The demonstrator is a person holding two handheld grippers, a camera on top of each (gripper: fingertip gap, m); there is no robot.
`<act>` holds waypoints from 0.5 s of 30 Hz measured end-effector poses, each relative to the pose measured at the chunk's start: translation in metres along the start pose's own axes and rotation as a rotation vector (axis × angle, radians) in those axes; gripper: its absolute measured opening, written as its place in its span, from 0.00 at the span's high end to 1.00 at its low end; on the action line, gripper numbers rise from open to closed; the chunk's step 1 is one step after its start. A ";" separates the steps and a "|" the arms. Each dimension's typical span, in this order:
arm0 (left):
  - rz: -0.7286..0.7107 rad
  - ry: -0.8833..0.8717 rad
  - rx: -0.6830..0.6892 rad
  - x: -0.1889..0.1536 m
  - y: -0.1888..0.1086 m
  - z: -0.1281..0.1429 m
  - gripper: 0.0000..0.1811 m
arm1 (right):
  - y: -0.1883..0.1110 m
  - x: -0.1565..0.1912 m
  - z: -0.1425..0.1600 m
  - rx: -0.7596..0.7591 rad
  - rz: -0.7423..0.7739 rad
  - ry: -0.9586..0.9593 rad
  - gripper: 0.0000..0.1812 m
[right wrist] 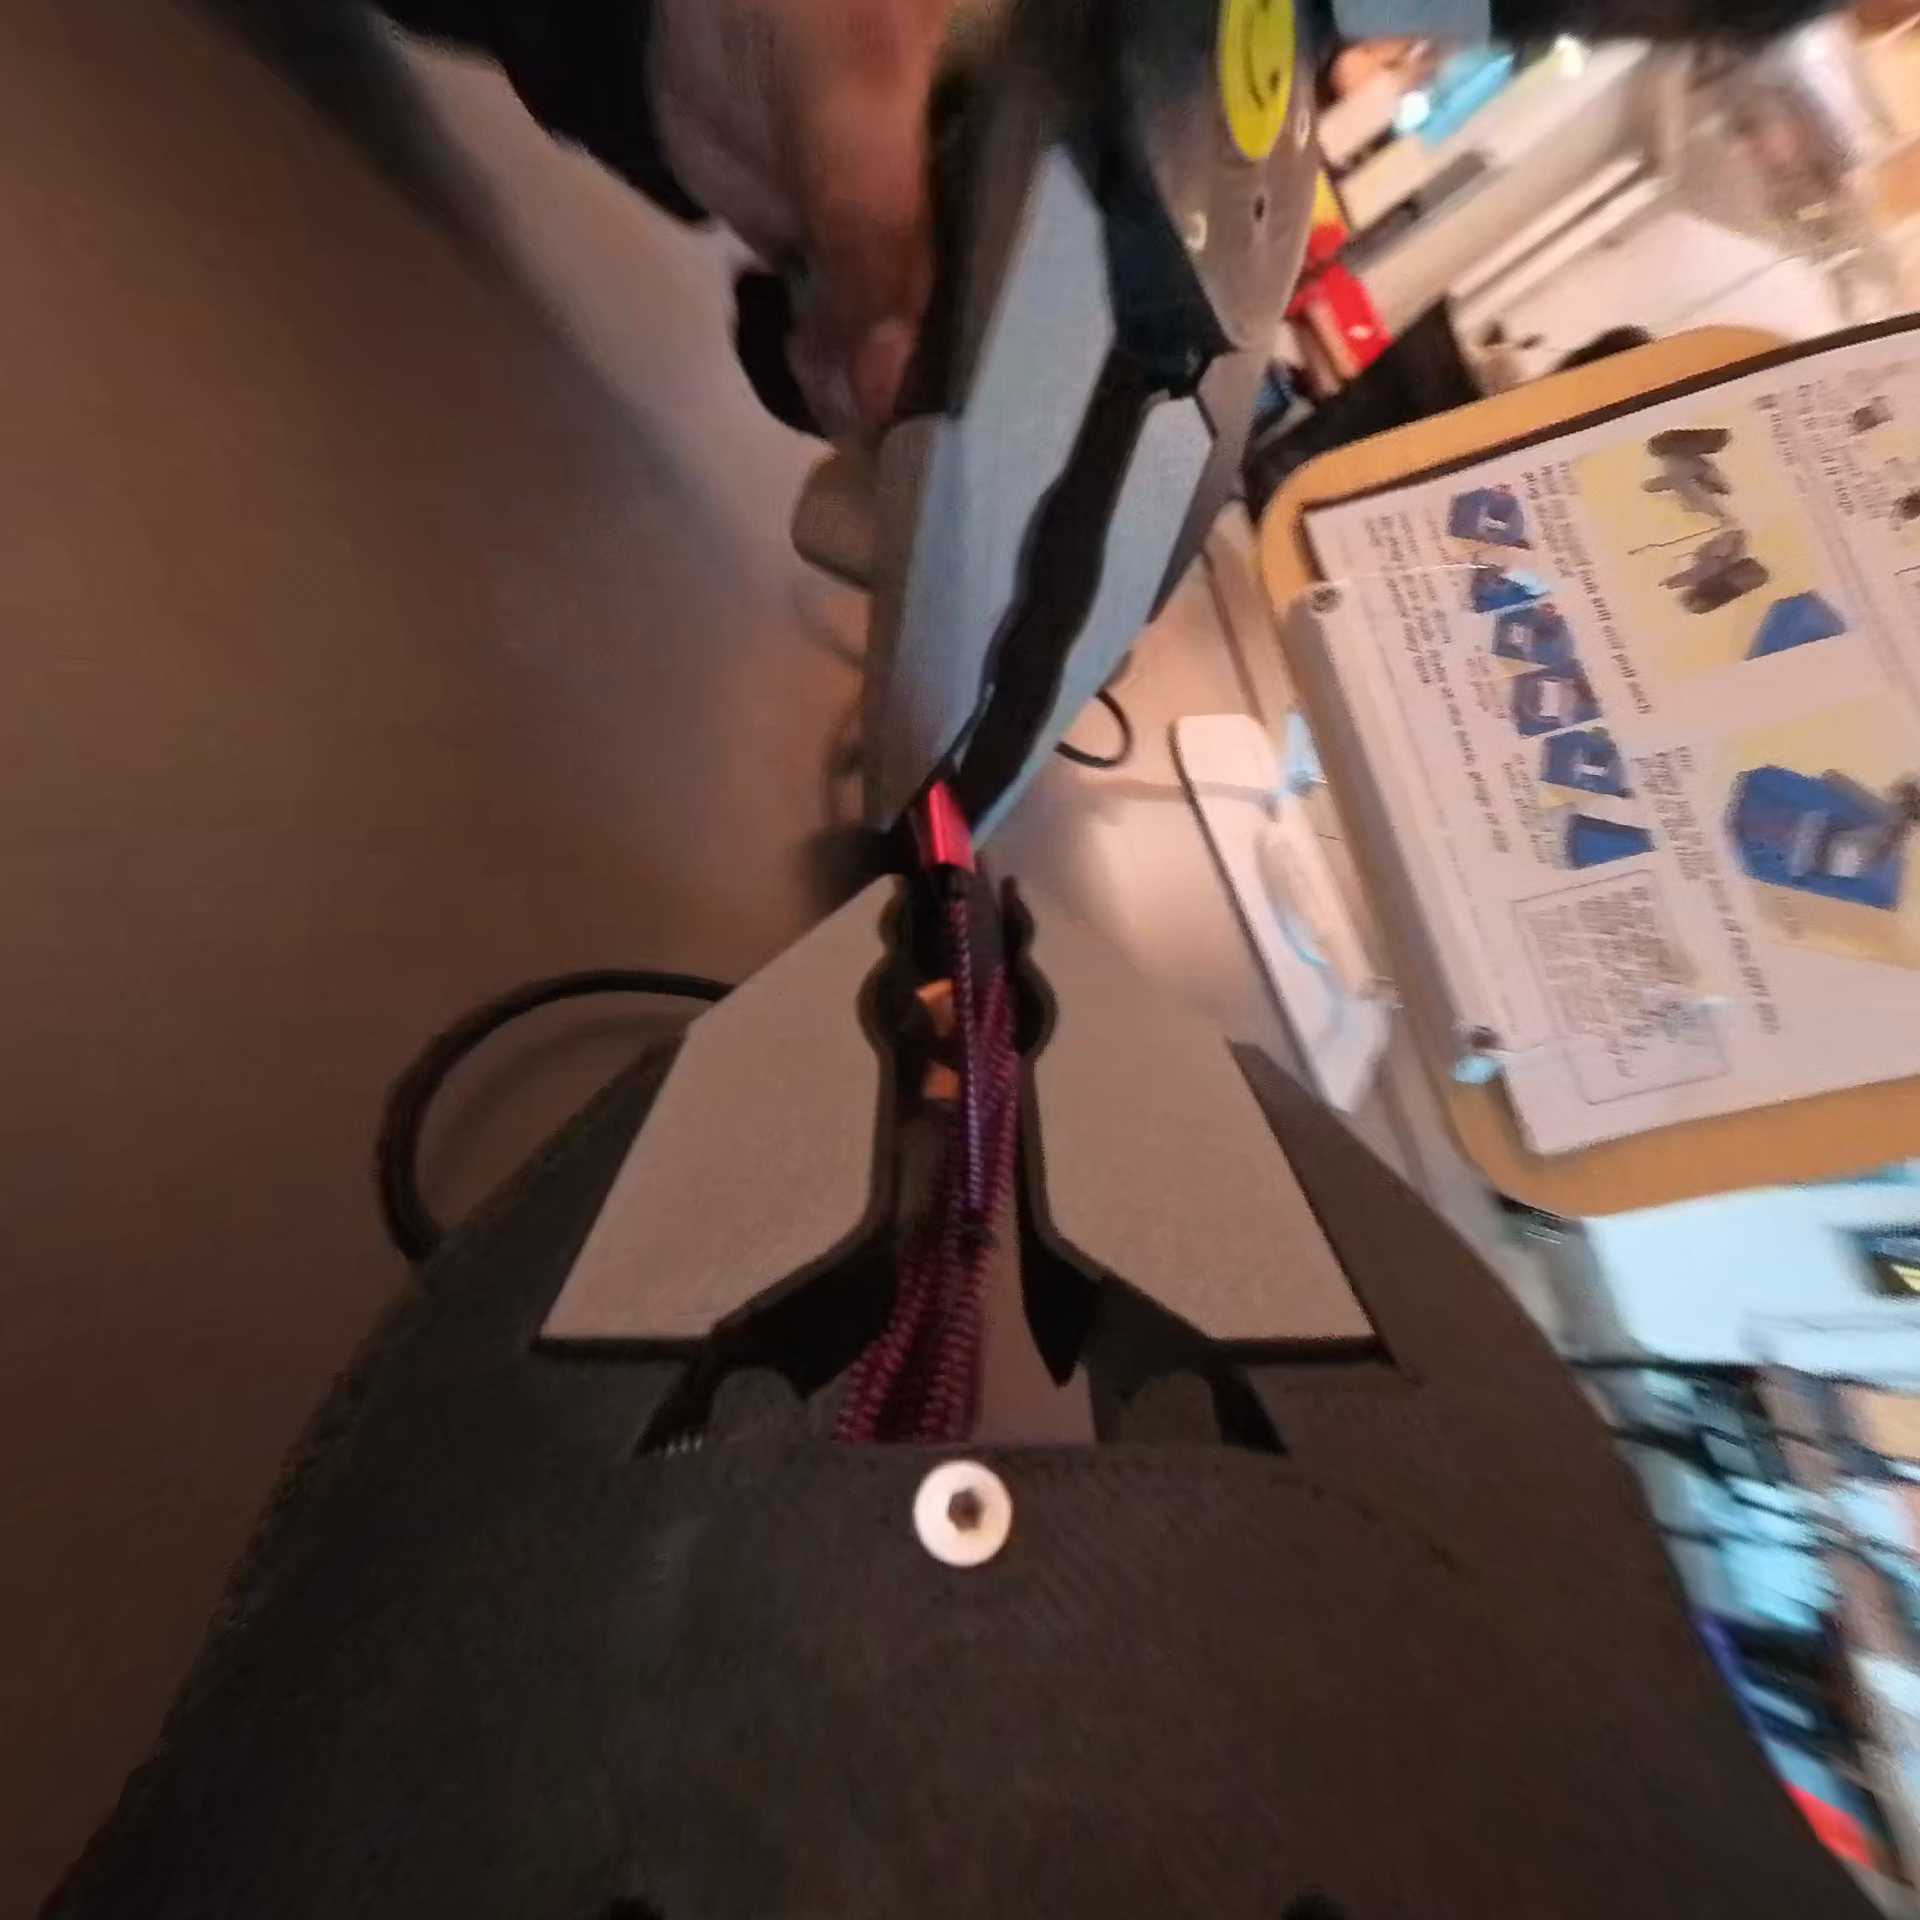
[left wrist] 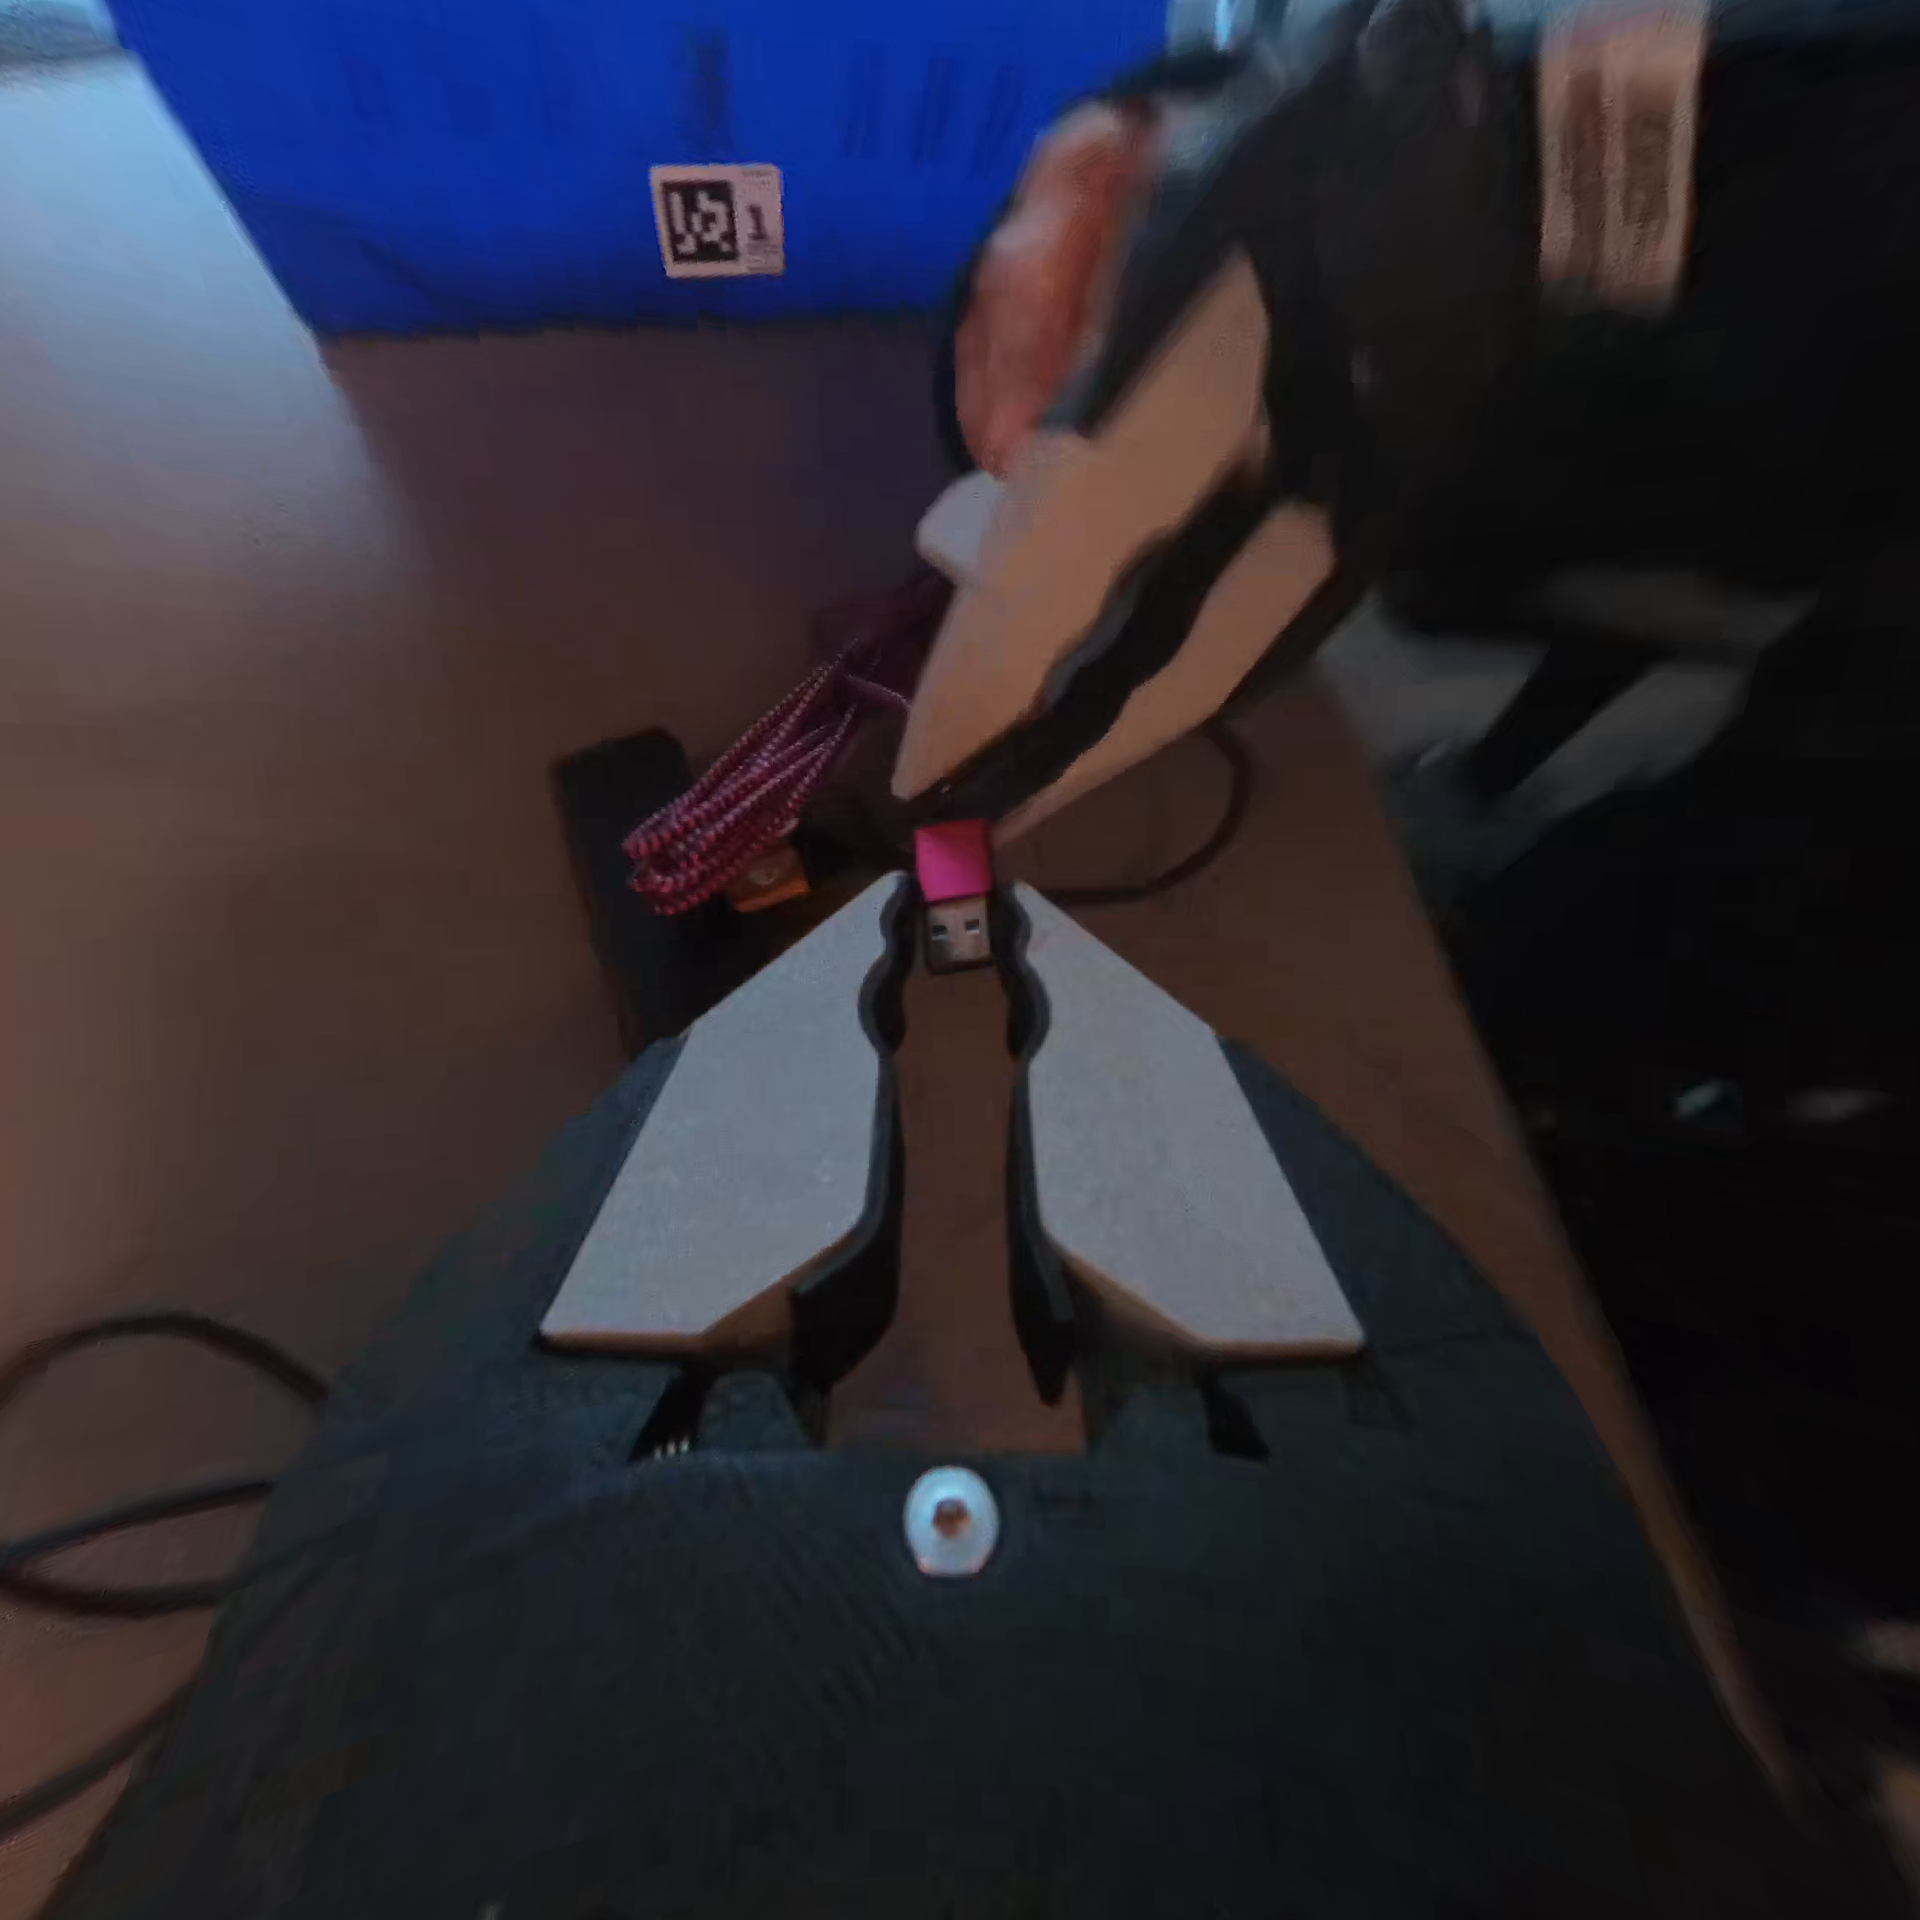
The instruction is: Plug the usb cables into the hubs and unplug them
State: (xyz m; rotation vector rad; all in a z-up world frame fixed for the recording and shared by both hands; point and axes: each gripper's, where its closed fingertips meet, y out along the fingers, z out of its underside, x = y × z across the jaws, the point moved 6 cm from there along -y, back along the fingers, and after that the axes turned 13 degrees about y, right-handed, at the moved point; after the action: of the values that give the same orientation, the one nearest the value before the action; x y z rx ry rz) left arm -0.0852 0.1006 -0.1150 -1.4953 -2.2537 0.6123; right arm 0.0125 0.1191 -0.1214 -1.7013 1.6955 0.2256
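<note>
1. While pinching the cable [right wrist: 977,1091] just behind the plug [left wrist: 951,868], hold the right gripper [right wrist: 956,914] steady; fingers look narrowed onto the braided strands.
2. Plug sits upright above the table [left wrist: 416,623], metal end pointing down between the tips of the left gripper [left wrist: 954,914]. Left fingers only slightly apart around it; cannot tell whether touching.
3. Best to close the left squarely on the pink shell, not the metal end, before letting go with the right.
4. Keep the plug straight, since a tilt would probably jam at the port.
5. Rest of the cable lies bundled [left wrist: 727,800] over a black block [left wrist: 623,821], likely the hub, just beyond.
6. Table edge [left wrist: 1455,935] runs close on the right; stay inboard.
7. Open room to the left, apart from a loose black wire [left wrist: 104,1455] near the corner.
</note>
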 end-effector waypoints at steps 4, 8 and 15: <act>-0.170 0.446 0.141 -0.020 0.007 -0.002 0.92 | -0.007 -0.005 -0.006 -0.040 -0.252 0.288 0.84; -0.215 0.563 0.139 -0.028 0.007 -0.011 0.93 | -0.007 -0.002 0.005 0.082 -0.440 0.397 0.80; -0.286 0.700 0.185 -0.031 0.008 -0.010 0.93 | -0.003 -0.005 0.003 0.051 -0.509 0.499 0.96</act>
State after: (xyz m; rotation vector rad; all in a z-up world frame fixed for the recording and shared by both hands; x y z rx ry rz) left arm -0.0625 0.0760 -0.1128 -1.0470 -1.7529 0.1593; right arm 0.0154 0.1245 -0.1197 -2.2030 1.5008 -0.5122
